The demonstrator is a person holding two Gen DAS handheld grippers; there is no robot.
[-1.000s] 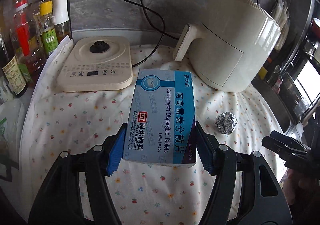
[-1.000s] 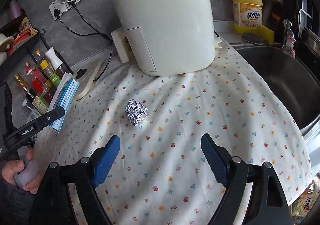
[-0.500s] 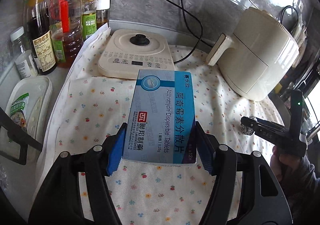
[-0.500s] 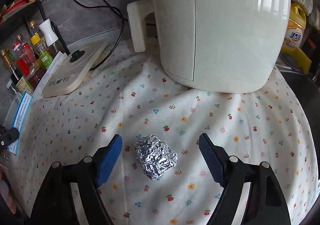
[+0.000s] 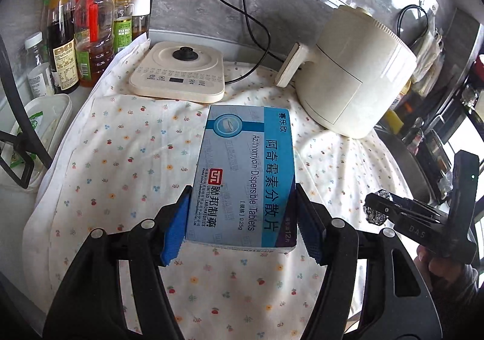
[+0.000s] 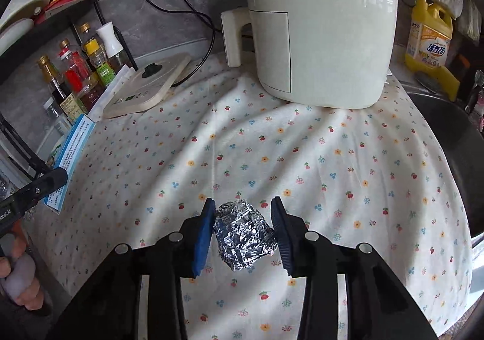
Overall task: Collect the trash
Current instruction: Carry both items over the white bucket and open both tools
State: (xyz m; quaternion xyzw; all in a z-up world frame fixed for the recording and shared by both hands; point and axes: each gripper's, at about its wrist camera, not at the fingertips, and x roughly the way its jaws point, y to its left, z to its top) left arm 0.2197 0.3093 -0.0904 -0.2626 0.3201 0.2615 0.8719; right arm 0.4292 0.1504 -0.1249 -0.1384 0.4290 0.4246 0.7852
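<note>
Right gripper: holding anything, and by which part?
Right gripper is closed on the foil ball, pads on its left and right sides.

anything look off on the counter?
The floral cloth is rumpled, with folds running toward the air fryer. Its left edge is bunched up beside the bottles. Otherwise only trash: a crumpled foil ball and a tablet box, each between gripper pads. No spills or damage visible.

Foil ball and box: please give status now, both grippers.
Left gripper shut on box. Right gripper shut on foil ball, jaws just closed in. Cloth nearby clear, nothing in the way.
</note>
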